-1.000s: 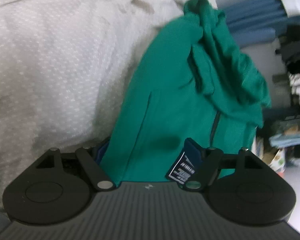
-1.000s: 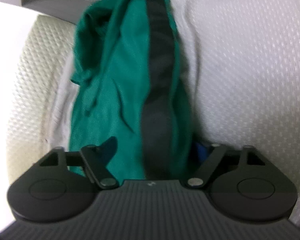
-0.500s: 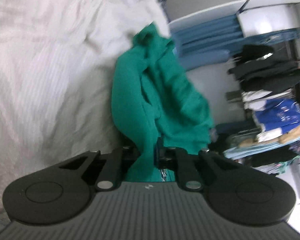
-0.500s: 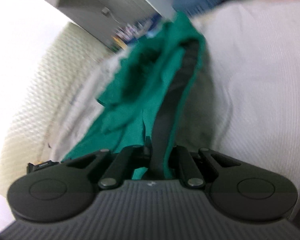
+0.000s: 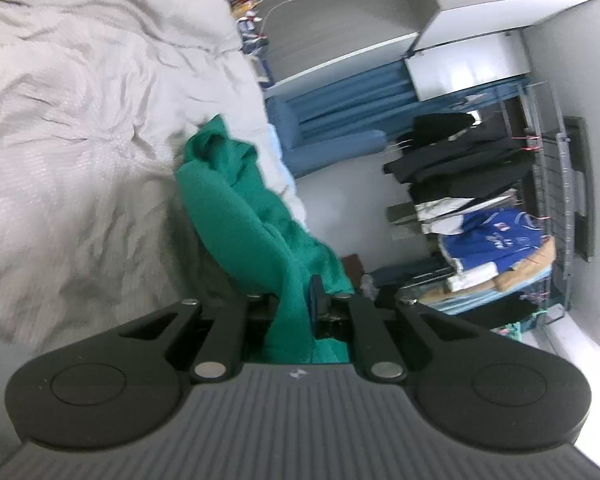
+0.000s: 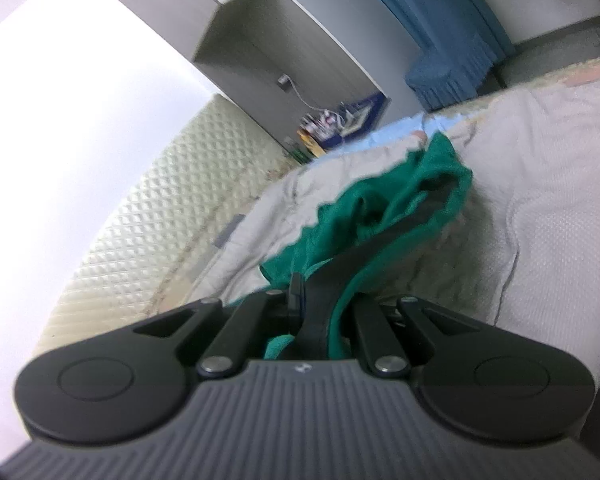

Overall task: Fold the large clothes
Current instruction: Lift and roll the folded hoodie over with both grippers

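Note:
A large green garment with a dark stripe lies bunched on the white bedspread. My left gripper is shut on one edge of the garment, which hangs stretched away from the jaws toward the bed. My right gripper is shut on another edge of the garment, gripping it at the dark stripe. The cloth runs from the right jaws back to a crumpled heap on the bedspread.
A clothes rack with hung dark and blue clothes stands past the bed's edge. A blue curtain and a grey wardrobe are behind. A quilted headboard borders the bed.
Both grippers closed on the garment's edges and lifted it away from the bed. The cloth now hangs stretched from the jaws, and the room beyond the bed has come into view.

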